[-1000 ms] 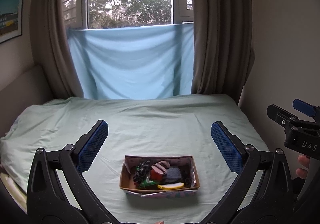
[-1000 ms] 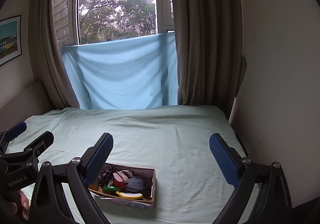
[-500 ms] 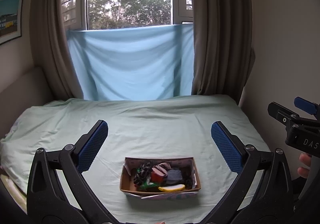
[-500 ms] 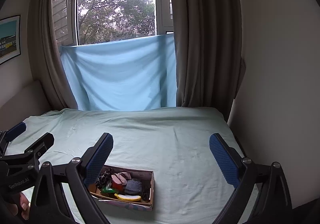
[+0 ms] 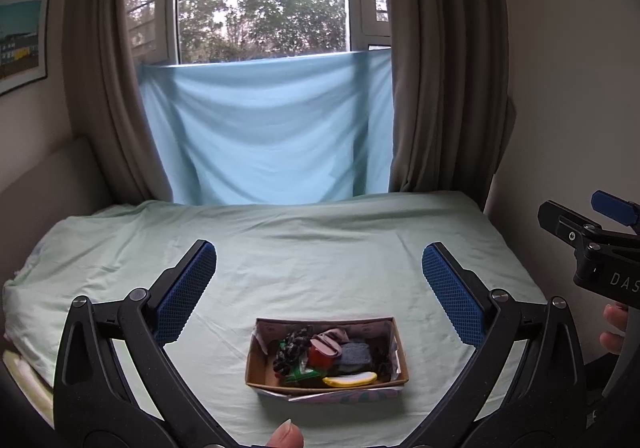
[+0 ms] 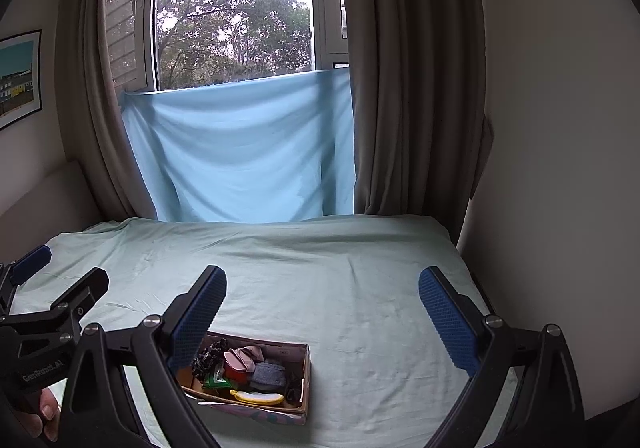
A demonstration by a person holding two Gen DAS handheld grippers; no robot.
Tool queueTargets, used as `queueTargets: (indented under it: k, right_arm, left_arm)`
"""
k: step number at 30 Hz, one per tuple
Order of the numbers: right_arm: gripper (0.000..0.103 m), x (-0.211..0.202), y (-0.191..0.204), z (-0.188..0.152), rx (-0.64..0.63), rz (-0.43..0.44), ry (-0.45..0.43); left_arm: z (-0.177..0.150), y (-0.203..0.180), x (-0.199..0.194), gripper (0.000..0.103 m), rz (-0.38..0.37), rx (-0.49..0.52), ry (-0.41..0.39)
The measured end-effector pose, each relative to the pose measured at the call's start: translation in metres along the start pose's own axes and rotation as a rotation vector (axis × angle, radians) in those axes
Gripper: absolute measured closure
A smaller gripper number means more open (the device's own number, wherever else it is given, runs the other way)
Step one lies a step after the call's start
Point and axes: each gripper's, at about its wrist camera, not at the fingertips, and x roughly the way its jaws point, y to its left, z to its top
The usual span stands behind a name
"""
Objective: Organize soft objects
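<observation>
**Cardboard box holds all the soft items; bed otherwise bare**

Cardboard box is seen near the front edge of the green bedsheet, packed with small soft things: a yellow banana-shaped piece, a grey-blue cloth, a pink strap, a dark knotted item. None is seen loose on the sheet. That fits a finished gathering, or a box waiting to be unpacked and sorted; which cannot be told.

Left gripper and right gripper are held wide apart above the bed, nothing between the pads.

Writing: "DAS" is read on the right tool's body; mirrored lettering on the left tool's body is not legible.
</observation>
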Motion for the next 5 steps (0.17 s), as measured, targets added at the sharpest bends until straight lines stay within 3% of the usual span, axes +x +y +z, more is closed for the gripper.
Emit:
queueTargets:
  k: [5]
  right_arm:
    - [0.007,0.0033,-0.0002,-0.0006,0.003,0.004,0.014]
  left_arm:
    - [-0.0040,-0.0014,0.0062,0.000,-0.013,-0.013,0.027]
